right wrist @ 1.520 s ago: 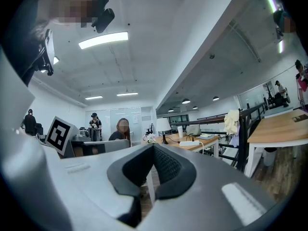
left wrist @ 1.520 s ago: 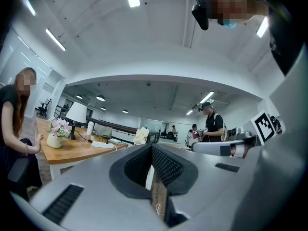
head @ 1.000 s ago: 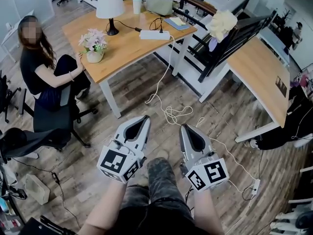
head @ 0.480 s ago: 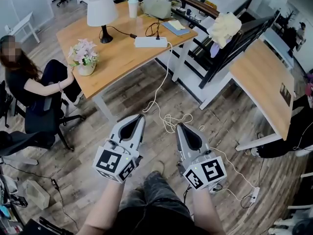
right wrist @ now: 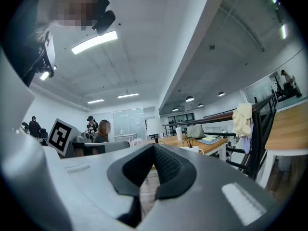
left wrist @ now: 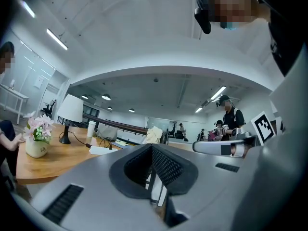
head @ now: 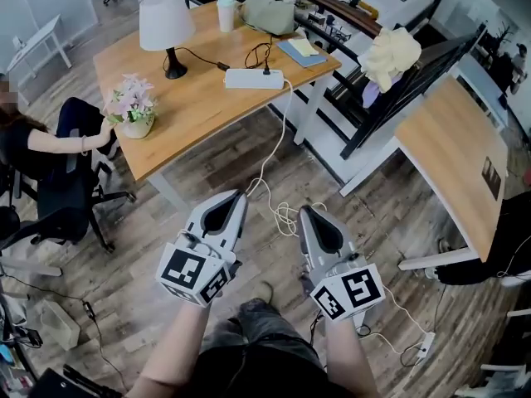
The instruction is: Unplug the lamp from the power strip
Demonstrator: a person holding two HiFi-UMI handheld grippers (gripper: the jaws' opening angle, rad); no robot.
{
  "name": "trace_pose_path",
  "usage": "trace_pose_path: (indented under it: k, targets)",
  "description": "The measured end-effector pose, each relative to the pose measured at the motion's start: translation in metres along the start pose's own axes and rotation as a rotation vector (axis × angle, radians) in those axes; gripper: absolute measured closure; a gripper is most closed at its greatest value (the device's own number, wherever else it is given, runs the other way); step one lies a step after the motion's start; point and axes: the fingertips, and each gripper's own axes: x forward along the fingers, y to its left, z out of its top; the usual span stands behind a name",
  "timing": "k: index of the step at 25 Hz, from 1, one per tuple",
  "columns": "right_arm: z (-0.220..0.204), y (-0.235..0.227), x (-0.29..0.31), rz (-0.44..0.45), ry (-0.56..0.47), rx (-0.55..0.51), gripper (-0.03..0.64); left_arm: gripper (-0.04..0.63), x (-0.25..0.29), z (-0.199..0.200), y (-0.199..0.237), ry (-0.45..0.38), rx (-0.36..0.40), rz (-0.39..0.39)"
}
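Power strip [head: 253, 78] lies left-to-right on the surface [head: 199, 110], lamp cord [head: 202, 57] seemingly at its left end; left tool [head: 240, 196] and right tool [head: 305, 212], closed and empty, point forward.

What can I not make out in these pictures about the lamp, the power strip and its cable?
- Head view: the power strip is too small; its sockets and any switch cannot be read.
- Head view: the shade of the lamp hides the bulb, so lit or unlit is unclear.
- Head view: the white cable passes behind the right gripper; that stretch is hidden.
- Left gripper view: the left gripper covers the strip's near edge.
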Motion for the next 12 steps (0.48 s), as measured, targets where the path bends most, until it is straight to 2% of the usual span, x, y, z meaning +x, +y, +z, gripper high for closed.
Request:
trace_pose_path:
  k: [12]
  targets:
    - [0.001,-0.046,0.021,0.033,-0.005,0.013,0.609,0.598,0.046,-0.003,0.006,-0.01,0.004,0.042]
